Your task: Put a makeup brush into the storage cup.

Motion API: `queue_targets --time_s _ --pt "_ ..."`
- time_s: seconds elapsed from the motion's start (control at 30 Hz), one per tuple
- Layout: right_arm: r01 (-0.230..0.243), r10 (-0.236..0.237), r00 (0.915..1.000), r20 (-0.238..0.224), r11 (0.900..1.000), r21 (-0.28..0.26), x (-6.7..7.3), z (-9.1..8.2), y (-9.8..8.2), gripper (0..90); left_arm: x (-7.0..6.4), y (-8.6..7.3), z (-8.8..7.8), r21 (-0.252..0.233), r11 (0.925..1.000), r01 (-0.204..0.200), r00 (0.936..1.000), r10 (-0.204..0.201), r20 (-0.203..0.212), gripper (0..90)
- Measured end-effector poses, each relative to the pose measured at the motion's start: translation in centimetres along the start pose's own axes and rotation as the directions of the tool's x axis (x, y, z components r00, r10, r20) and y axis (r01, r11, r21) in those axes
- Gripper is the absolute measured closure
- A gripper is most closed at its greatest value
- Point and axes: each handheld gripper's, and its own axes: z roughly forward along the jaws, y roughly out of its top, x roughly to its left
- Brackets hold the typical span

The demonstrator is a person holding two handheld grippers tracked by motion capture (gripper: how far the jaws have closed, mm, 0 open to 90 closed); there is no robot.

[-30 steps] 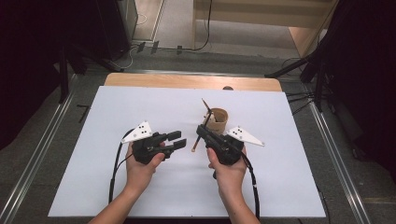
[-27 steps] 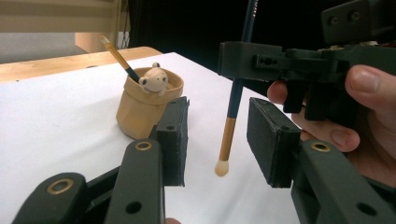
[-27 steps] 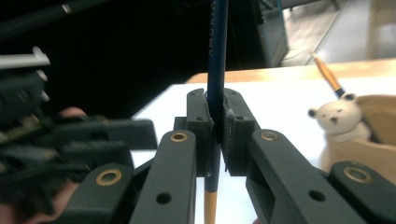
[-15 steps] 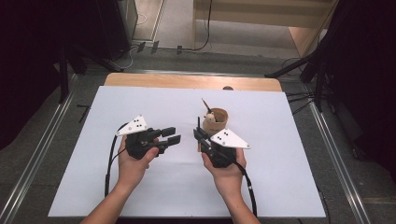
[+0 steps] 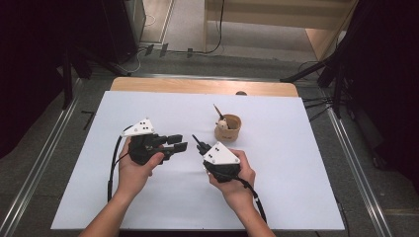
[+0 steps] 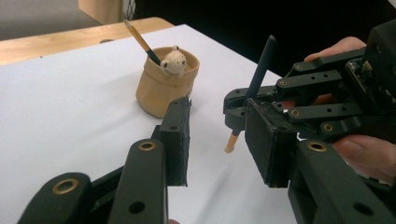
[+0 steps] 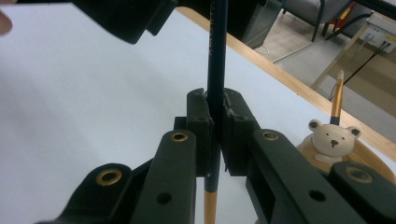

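Right gripper (image 7: 214, 135) jaws clamp dark pencil (image 7: 216, 60) upright; left gripper (image 6: 217, 135) jaws part-open, closing, empty.

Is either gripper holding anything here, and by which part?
The right gripper is shut on a dark pencil, clamped low on its shaft just above the orange end. The left gripper stands open, holding nothing.

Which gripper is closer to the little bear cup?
Right. The right gripper, clamped on a dark pencil, sits just in front of the bear cup. The left gripper is farther off to the cup's left, jaws apart with nothing between them.
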Motion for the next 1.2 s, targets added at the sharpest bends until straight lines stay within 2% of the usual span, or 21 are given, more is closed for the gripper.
queue_targets --time_s 0.07,0.17,0.2,0.27,0.37,0.4,0.43,0.47,0.5,0.57,0.63,0.67,0.7,0.87,0.9,0.97,1.0,1.03,1.1,1.2 --pt "0.056 -0.056 0.9984 -0.003 0.998 0.026 0.3 0.3 0.0 84.8 0.0 0.1 0.0 0.009 1.0 0.0 1.0 0.0 0.006 62.2" --pt "0.082 -0.082 0.9966 -0.001 0.996 0.045 0.6 0.4 -0.1 84.8 0.0 0.2 0.0 0.028 0.9996 0.011 0.9997 -0.011 0.022 62.3" --pt "0.11 -0.11 0.9939 -0.003 0.992 0.056 0.7 0.6 -0.1 84.7 -0.1 0.2 0.1 0.033 0.9994 0.013 0.9995 -0.014 0.029 62.3" --pt "0.113 -0.113 0.9936 -0.003 0.992 0.061 0.8 0.7 -0.2 84.7 -0.1 0.2 0.2 0.049 0.9987 0.011 0.9991 -0.013 0.041 62.3" --pt "0.161 -0.162 0.9868 0.006 0.984 0.079 1.1 0.8 -0.2 84.7 -0.2 0.2 0.4 0.068 0.9975 0.017 0.9988 -0.02 0.044 62.2" --pt "0.207 -0.208 0.9781 0.008 0.974 0.091 1.4 0.9 -0.2 84.8 -0.2 0.1 0.5 0.071 0.9972 0.022 0.9984 -0.026 0.051 62.2" --pt "0.223 -0.224 0.9745 0.004 0.97 0.094 1.5 0.9 -0.2 84.7 -0.2 0.1 0.5 0.076 0.9968 0.025 0.998 -0.03 0.056 62.4" --pt "0.223 -0.224 0.9745 0.004 0.97 0.094 1.5 0.9 -0.2 84.7 -0.3 0.1 0.6 0.082 0.9963 0.026 0.998 -0.031 0.056 62.4" --pt "0.266 -0.267 0.9636 0.003 0.958 0.106 1.9 1.0 -0.2 84.7 -0.3 0.1 0.6 0.089 0.9956 0.028 0.9981 -0.032 0.052 63.5" --pt "0.292 -0.294 0.9557 0.002 0.95 0.11 2.1 1.1 -0.2 84.7 -0.3 0.1 0.7 0.093 0.9951 0.033 0.9982 -0.038 0.047 64.7" --pt "0.301 -0.303 0.953 0.002 0.947 0.115 2.3 1.2 -0.3 84.8 -0.3 0.1 0.7 0.108 0.9933 0.041 0.9979 -0.046 0.044 65.8" --pt "0.326 -0.329 0.9444 0.006 0.938 0.117 2.4 1.3 -0.3 84.7 -0.3 0.1 0.7 0.113 0.9927 0.042 0.998 -0.047 0.043 68.1" --pt "0.326 -0.329 0.9444 0.006 0.938 0.117 2.4 1.3 -0.3 84.7 -0.3 0.1 0.8 0.123 0.9912 0.049 0.9974 -0.055 0.045 68.1" --pt "0.385 -0.392 0.9194 0.031 0.913 0.138 2.8 1.3 -0.3 84.7 -0.4 0.1 1.1 0.165 0.9846 0.058 0.9978 -0.062 0.024 73.9" --pt "0.385 -0.392 0.9194 0.031 0.913 0.138 2.8 1.3 -0.3 84.7 -0.4 0.1 1.2 0.172 0.9833 0.06 0.9977 -0.064 0.02 73.9" --pt "0.423 -0.432 0.9009 0.04 0.895 0.144 3.0 1.3 -0.3 84.7 -0.4 0.0 1.4 0.188 0.9803 0.061 0.9978 -0.065 0.016 75.7" --pt "0.423 -0.432 0.9009 0.04 0.895 0.144 3.0 1.3 -0.3 84.7 -0.4 0.0 1.4 0.19 0.9797 0.063 0.9975 -0.068 0.018 75.7" --pt "0.434 -0.444 0.895 0.042 0.889 0.145 3.1 1.3 -0.3 84.7 -0.4 -0.1 1.5 0.198 0.9782 0.063 0.9975 -0.068 0.019 77.2" --pt "0.444 -0.454 0.8899 0.042 0.883 0.151 3.2 1.3 -0.3 84.7 -0.4 -0.1 1.6 0.205 0.9765 0.067 0.9971 -0.073 0.021 79.2" --pt "0.447 -0.458 0.8881 0.043 0.882 0.15 3.3 1.4 -0.3 84.7 -0.3 -0.1 1.7 0.217 0.9736 0.071 0.9965 -0.079 0.027 82.7"
